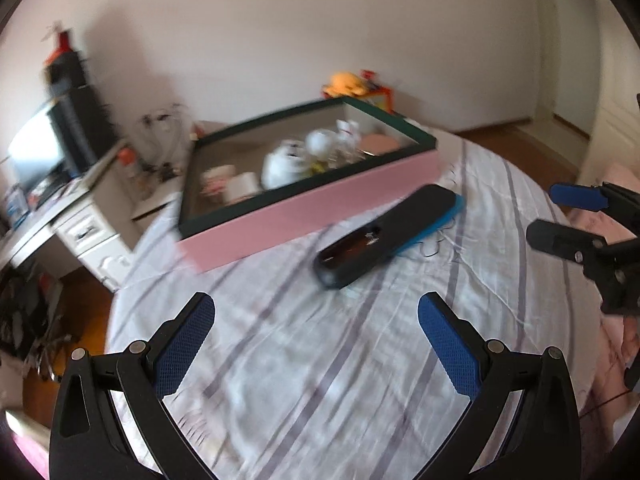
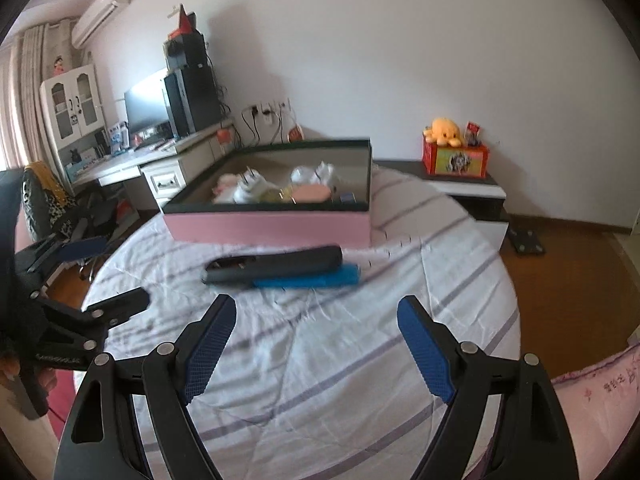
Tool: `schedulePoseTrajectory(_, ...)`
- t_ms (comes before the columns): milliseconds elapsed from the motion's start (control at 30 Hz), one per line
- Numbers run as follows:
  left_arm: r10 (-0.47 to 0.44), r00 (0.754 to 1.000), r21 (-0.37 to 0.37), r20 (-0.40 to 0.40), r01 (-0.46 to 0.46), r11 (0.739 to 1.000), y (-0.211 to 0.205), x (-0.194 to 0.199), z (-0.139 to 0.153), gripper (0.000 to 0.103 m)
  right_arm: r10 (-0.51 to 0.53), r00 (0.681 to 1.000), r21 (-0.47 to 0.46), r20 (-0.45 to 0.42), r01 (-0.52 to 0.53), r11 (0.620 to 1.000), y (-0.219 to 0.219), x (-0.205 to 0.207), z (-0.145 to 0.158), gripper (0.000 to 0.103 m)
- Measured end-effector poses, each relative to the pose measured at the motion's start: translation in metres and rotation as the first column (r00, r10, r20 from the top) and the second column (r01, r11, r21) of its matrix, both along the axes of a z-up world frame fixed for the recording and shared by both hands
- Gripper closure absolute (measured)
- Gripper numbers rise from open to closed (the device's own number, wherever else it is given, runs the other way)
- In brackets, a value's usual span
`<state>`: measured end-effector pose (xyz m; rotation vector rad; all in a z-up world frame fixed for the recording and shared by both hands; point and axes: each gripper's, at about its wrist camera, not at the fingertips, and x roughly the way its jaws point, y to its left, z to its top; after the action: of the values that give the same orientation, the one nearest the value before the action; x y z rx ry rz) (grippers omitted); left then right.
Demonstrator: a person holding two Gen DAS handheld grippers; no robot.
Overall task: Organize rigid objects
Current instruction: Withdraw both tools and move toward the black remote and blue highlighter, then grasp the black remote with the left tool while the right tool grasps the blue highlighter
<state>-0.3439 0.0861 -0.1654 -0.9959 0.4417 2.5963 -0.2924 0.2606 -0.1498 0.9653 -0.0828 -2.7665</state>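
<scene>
A pink box with a dark green rim (image 1: 316,208) (image 2: 268,226) sits on the striped bed and holds several white figurines and cups (image 1: 288,162) (image 2: 256,190). In front of it a long black case (image 1: 384,236) (image 2: 276,266) lies on the sheet, partly over a flat blue item (image 1: 436,224) (image 2: 312,280). My left gripper (image 1: 316,312) is open above the sheet, short of the case. My right gripper (image 2: 316,308) is open too, nothing between its blue pads. Each gripper shows in the other's view: the right gripper (image 1: 560,216) and the left gripper (image 2: 108,276).
A white desk (image 2: 132,164) with a monitor and black speakers stands left of the bed. A low stand carries a red box with an orange plush toy (image 2: 444,132). Wooden floor (image 2: 560,264) lies to the right. A pink pillow (image 2: 600,392) is at the lower right.
</scene>
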Motion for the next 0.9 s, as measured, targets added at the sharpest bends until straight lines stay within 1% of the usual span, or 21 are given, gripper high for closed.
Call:
schedulePoseTrajectory(133,-0.034,0.998,-0.071,0.060,0.038,0.997,0.029,-0.040,-0.023,0.000,-0.008,0.999,-0.008,0.048,0.009,1.000,0.011,-0.009,-0.017,0.019)
schedulePoseTrajectory(167,-0.039,0.996,-0.077,0.077,0.045,0.996,0.034,-0.048,-0.027,0.000,-0.010,0.998,-0.009,0.056,0.010,1.000,0.014,-0.011,-0.019,0.019)
schedulePoseTrajectory(267,-0.094,0.989,-0.081,0.116,0.103,0.991,0.050,-0.063,-0.036,0.000,-0.014,0.997,-0.014,0.078,0.015,1.000,0.022,-0.018,-0.026,0.019)
schedulePoseTrajectory(400,-0.143,0.976,-0.104,0.167,0.162,0.981,0.065,-0.077,-0.050,0.001,-0.018,0.995,-0.024,0.094,0.020,1.000,0.029,-0.025,-0.029,0.019)
schedulePoseTrajectory(433,-0.148,0.973,-0.080,0.180,0.164,0.983,0.064,-0.080,-0.050,0.003,-0.017,0.995,-0.027,0.095,0.020,0.999,0.030,-0.026,-0.029,0.019)
schedulePoseTrajectory(467,-0.154,0.968,-0.037,0.197,0.164,0.986,0.062,-0.083,-0.049,0.015,-0.016,0.995,-0.031,0.098,0.019,0.999,0.032,-0.028,-0.029,0.019)
schedulePoseTrajectory(500,-0.161,0.961,0.013,0.227,0.162,0.987,0.059,-0.086,-0.048,0.020,-0.014,0.995,-0.033,0.100,0.017,0.999,0.032,-0.029,-0.029,0.019)
schedulePoseTrajectory(533,-0.164,0.957,0.044,0.240,0.158,0.987,0.056,-0.086,-0.047,0.027,-0.012,0.995,-0.034,0.100,0.016,0.999,0.031,-0.030,-0.029,0.019)
schedulePoseTrajectory(567,-0.167,0.958,0.057,0.233,0.158,0.986,0.055,-0.085,-0.045,0.035,-0.009,0.995,-0.034,0.101,0.013,0.999,0.031,-0.030,-0.030,0.019)
schedulePoseTrajectory(600,-0.172,0.957,0.051,0.233,0.164,0.985,0.055,-0.082,-0.045,0.037,-0.007,0.995,-0.034,0.103,0.010,0.999,0.031,-0.030,-0.030,0.019)
schedulePoseTrajectory(667,-0.183,0.956,0.035,0.229,0.180,0.983,0.055,-0.075,-0.044,0.048,-0.003,0.994,-0.033,0.106,0.007,0.999,0.030,-0.031,-0.031,0.019)
schedulePoseTrajectory(733,-0.190,0.952,0.052,0.238,0.183,0.982,0.053,-0.067,-0.043,0.054,-0.003,0.994,-0.035,0.107,0.007,0.999,0.029,-0.029,-0.030,0.019)
schedulePoseTrajectory(800,-0.180,0.952,0.095,0.246,0.161,0.982,0.047,-0.059,-0.041,0.057,0.000,0.994,-0.041,0.109,0.004,0.999,0.027,-0.029,-0.030,0.019)
schedulePoseTrajectory(900,-0.165,0.947,0.156,0.275,0.125,0.980,0.040,-0.048,-0.041,0.064,0.009,0.993,-0.039,0.117,-0.004,0.999,0.021,-0.030,-0.031,0.019)
